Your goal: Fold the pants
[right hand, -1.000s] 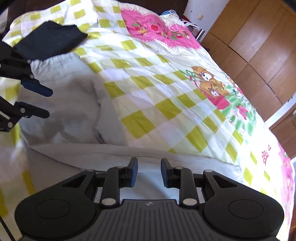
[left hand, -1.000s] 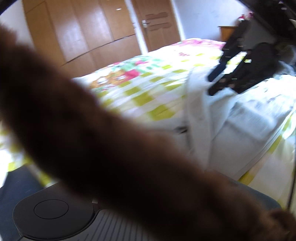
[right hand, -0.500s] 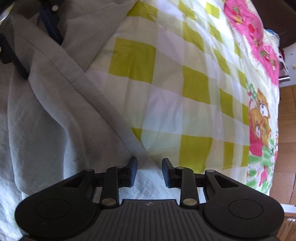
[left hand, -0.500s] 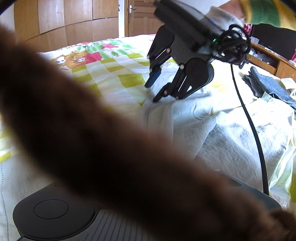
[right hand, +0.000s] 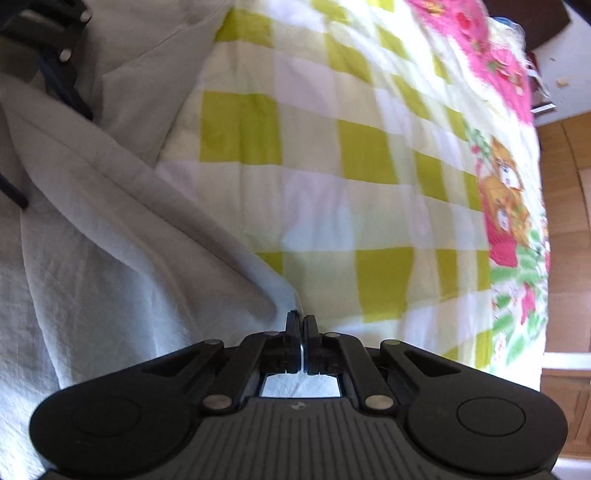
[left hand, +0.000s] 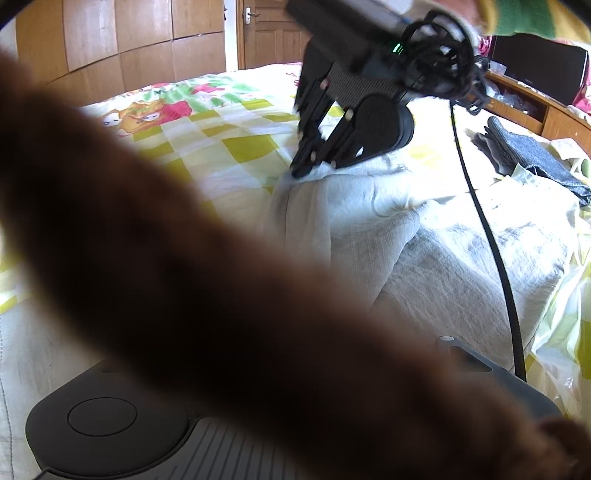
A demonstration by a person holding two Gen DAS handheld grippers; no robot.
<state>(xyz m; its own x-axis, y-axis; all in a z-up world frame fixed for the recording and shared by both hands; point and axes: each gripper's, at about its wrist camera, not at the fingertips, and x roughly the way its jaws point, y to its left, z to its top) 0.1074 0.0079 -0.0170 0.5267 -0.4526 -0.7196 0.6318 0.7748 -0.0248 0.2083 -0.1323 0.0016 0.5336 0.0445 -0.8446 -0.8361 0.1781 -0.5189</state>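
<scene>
Light grey pants (right hand: 110, 240) lie rumpled on a checked bedsheet (right hand: 332, 184). My right gripper (right hand: 300, 325) is shut on a fold at the pants' edge, close to the sheet. In the left wrist view that same right gripper (left hand: 299, 171) pinches a raised peak of the pants (left hand: 406, 240). My left gripper (right hand: 40, 144) shows at the top left of the right wrist view, its two dark fingers apart over the fabric. In its own view a blurred brown shape (left hand: 221, 277) close to the lens hides its fingers.
A dark folded garment (left hand: 535, 162) lies on the bed at the far right. A black cable (left hand: 491, 240) hangs from the right gripper across the pants. A green-and-yellow sleeve (left hand: 524, 18) is at the top. Wooden wardrobes (left hand: 147, 44) and a door (left hand: 266, 33) stand beyond the bed.
My right gripper has shut on the pants' edge; its fingers stood apart half a second ago. It sits lower on the fabric, and the left gripper stays over the pants.
</scene>
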